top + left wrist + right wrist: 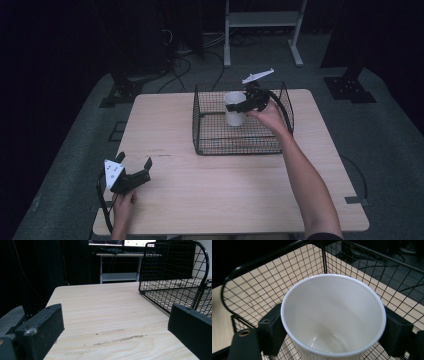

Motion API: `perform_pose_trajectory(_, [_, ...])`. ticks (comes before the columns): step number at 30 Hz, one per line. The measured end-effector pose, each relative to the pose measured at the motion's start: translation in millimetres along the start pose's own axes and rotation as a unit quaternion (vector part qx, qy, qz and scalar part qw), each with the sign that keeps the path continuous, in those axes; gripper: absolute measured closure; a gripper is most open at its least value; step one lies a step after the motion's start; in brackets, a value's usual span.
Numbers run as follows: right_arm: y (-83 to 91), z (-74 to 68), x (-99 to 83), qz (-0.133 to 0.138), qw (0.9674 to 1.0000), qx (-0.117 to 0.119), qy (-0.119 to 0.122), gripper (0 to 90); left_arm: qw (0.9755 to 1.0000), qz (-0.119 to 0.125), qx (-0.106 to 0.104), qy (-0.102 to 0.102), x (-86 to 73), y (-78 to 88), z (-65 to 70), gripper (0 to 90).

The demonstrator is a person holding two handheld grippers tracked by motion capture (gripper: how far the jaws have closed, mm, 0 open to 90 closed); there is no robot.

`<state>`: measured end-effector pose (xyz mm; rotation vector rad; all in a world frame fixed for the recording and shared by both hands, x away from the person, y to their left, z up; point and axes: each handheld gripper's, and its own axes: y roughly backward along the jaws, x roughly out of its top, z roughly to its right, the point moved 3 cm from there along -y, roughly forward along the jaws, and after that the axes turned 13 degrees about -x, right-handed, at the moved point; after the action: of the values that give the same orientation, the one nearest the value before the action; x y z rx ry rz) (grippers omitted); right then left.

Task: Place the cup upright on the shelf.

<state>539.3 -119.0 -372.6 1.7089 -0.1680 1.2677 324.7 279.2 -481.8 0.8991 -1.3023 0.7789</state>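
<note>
Inside wire basket [210, 142]: white, empty, upright cup [332, 315].

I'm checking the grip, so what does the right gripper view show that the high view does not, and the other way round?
Right gripper view: the white cup's empty inside, with a black jaw pressed on each side of its wall. High view: the whole wooden table, the left gripper resting near its front left corner with jaws apart, and the right gripper reaching into the wire basket. Both share the cup upright inside that black basket, gripped from its sides.
</note>
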Motion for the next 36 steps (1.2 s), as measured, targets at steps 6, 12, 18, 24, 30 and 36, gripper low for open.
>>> perform_pose_trajectory(6, [-12.0,-0.4,-5.2,-0.012,0.9999,0.002,-0.001,19.5,1.0,0.0,0.0,0.0,0.0,0.1,0.0,0.0])
perform_pose_trajectory(12, [-17.1,1.5,-8.7,-0.016,0.9998,-0.003,-0.009,19.4,1.0,0.0,0.0,0.001,0.0,0.2,-0.4,0.0])
perform_pose_trajectory(18, [-21.9,4.2,-13.7,-0.028,0.9995,-0.006,-0.015,19.4,1.0,0.0,0.0,0.0,0.0,0.2,-0.2,0.0])
perform_pose_trajectory(24, [-28.0,6.8,-19.5,-0.039,0.999,-0.008,-0.018,19.4,1.0,0.0,0.0,0.001,0.0,0.3,-0.2,0.0])
perform_pose_trajectory(30, [-32.4,7.6,-23.3,-0.052,0.9985,-0.004,-0.018,19.4,1.0,0.0,-0.001,0.001,0.0,0.4,-0.2,0.0])
perform_pose_trajectory(36, [-34.6,8.5,-24.6,-0.056,0.9983,-0.009,-0.017,19.4,1.0,0.001,-0.001,0.001,0.0,0.4,-0.1,0.0])
